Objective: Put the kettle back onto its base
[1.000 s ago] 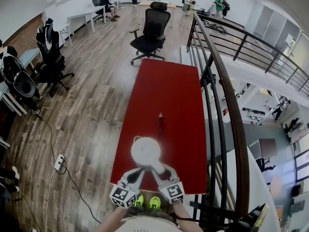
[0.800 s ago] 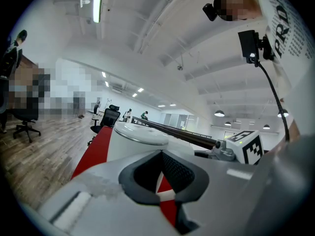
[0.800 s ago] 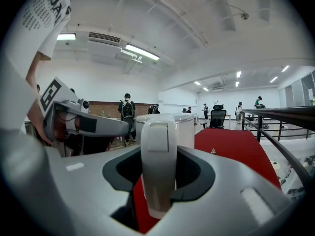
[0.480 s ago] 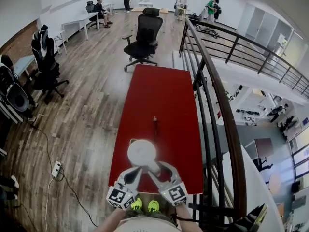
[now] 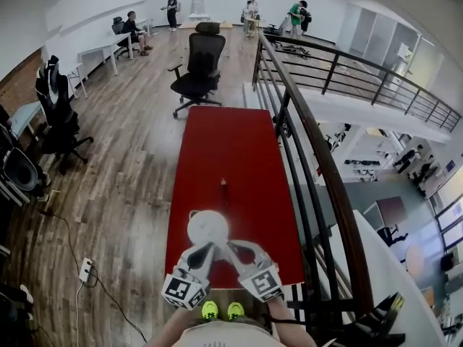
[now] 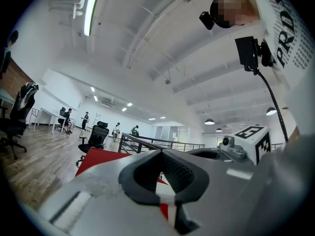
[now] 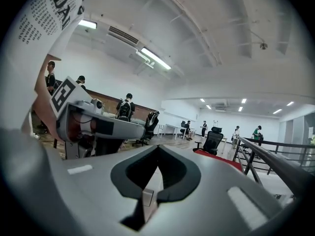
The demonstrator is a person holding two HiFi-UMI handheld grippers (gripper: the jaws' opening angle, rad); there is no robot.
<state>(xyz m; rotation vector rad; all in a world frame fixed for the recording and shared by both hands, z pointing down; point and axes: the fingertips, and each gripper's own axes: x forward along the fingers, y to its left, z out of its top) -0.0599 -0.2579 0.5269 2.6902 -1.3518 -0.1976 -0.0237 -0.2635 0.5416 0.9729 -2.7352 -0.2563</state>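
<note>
From above, the kettle shows as a white round top near the front end of the long red table. I cannot make out its base. My left gripper and right gripper hang over the kettle's near edge with their tips close together. In the left gripper view, the left gripper points level into the room, jaws shut, with nothing held. The right gripper in its own view is likewise shut and empty. Each gripper view shows the other gripper's marker cube beside it.
A small dark thing lies on the table beyond the kettle. A black railing runs along the table's right side over a drop. A black office chair stands at the far end, with people at desks further back. Wooden floor lies to the left.
Both grippers have risen together, still tip to tip and level. The head view has shifted a little. The kettle stays where it was on the table.
</note>
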